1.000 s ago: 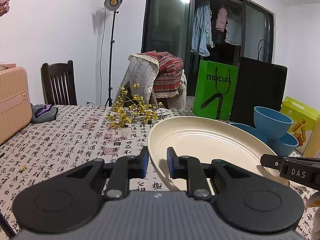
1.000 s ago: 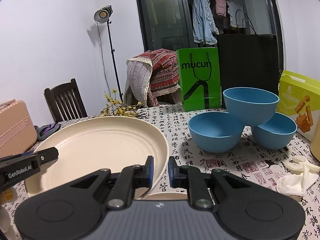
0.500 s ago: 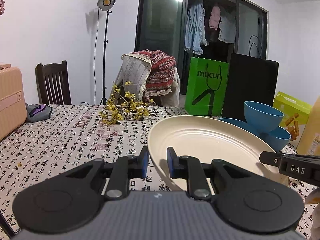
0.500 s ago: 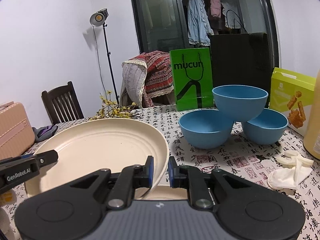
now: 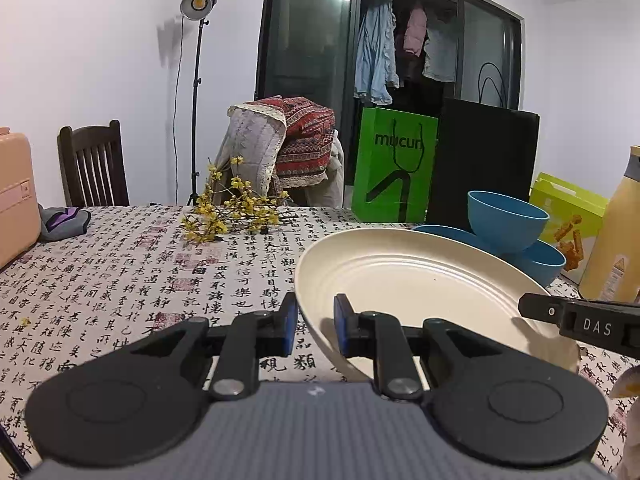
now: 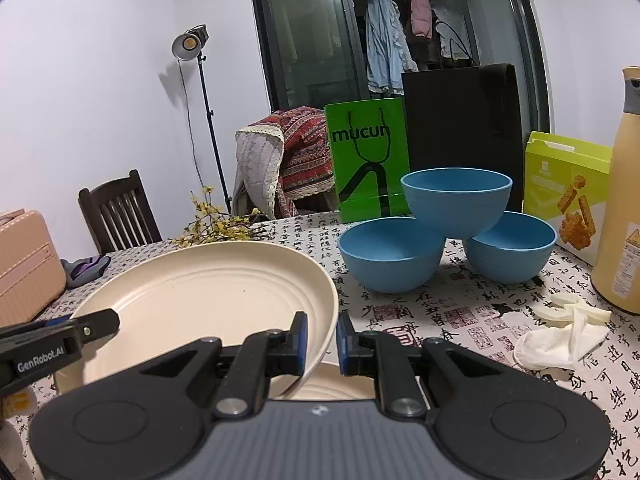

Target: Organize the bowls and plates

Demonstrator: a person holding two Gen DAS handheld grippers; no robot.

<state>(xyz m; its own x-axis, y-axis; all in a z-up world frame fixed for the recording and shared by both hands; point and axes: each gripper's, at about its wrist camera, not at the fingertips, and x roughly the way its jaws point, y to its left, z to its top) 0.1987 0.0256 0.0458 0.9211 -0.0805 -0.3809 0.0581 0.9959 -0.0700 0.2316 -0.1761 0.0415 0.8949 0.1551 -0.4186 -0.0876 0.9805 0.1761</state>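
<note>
Cream plate [image 6: 208,292] held tilted above a second plate [image 6: 336,382] near the table's front edge, left gripper [image 5: 315,324] and right gripper [image 6: 321,340] each clamped on opposite rims; not yet stacked; three blue bowls [image 6: 448,232] piled unnested toward the back right

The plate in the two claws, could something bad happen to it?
Maybe. Each claw, left claw and right claw, pinches only the rim of the cream plate, so it might slip onto the second plate below. The blue bowls nearby are balanced in a pile; a bump could topple them.
</note>
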